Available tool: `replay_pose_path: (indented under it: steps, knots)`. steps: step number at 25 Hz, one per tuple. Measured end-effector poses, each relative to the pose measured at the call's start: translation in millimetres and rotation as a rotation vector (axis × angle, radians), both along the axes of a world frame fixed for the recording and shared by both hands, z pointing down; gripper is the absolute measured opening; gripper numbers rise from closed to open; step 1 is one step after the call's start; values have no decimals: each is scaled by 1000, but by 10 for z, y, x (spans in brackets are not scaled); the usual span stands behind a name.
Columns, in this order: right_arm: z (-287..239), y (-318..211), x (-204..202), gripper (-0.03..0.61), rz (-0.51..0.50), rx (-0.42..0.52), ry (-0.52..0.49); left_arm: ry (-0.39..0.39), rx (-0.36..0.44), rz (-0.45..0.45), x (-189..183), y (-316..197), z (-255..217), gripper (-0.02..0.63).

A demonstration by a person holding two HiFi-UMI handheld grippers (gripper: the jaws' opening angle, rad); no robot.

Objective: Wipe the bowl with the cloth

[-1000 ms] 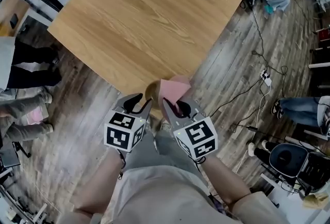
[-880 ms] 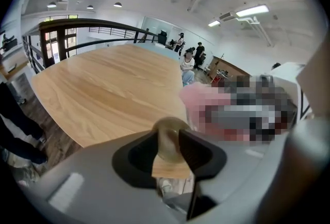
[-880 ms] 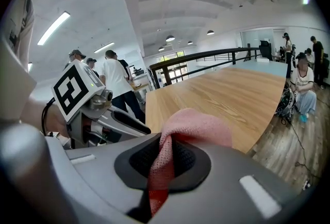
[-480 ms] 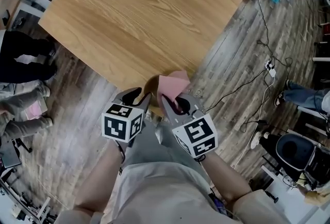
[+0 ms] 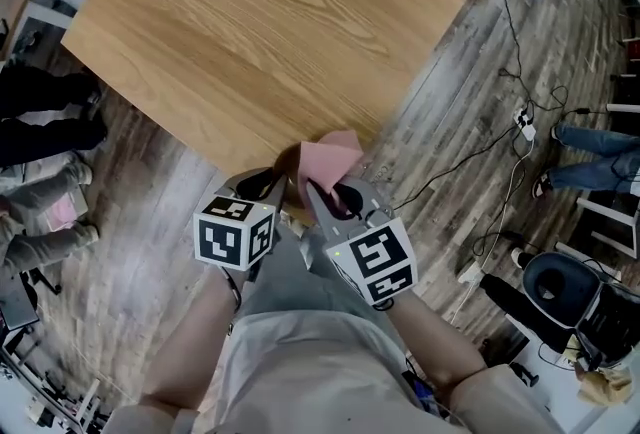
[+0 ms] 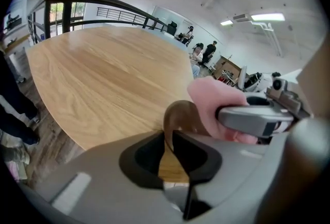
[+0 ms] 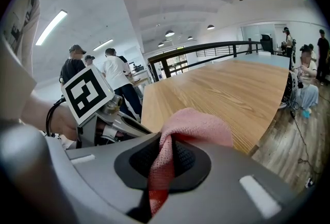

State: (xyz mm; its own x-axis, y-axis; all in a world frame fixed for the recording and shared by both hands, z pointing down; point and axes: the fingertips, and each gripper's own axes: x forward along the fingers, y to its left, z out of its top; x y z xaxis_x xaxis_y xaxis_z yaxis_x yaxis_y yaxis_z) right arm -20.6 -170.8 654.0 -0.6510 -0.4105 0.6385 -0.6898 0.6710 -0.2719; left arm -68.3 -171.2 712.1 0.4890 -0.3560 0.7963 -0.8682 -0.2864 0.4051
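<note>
A light wooden table [image 5: 280,32] is standing on a grey plank floor [image 5: 130,252], one corner pointing down the head view. Black cables [image 5: 507,52] are trailing over the floor beside the table's right edge and meeting a white power strip [image 5: 521,120]. Legs in jeans [image 5: 600,162] are stretching in from the floor's right edge. Dark-trousered legs [image 5: 50,117] are resting beyond the table's left edge. A black railing [image 6: 103,10] is running behind the table's far edge, people [image 7: 116,76] are standing near it, and ceiling lights [image 6: 265,17] are glowing overhead.
</note>
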Motion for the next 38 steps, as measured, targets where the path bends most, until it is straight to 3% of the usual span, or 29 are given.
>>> replay_pose_path:
  steps: [6,13,24,32,38]
  knots:
    - [-10,9,101,14,21,-3,7,18,12,-32,52,-29,-32,14]
    - [-380,10,107,14,21,62,-24,0,98,-35,78,-68,-349,12]
    - [-1479,-93,75,14,-5,203,-41,-26,299,2,137,-173,-1559,14]
    - [-2243,-39,136,14,-62,327,-30,-21,425,-20,221,-113,-2353,14]
    - [-2507,96,149,14,-83,361,-11,-26,489,-41,228,-49,-2761,14]
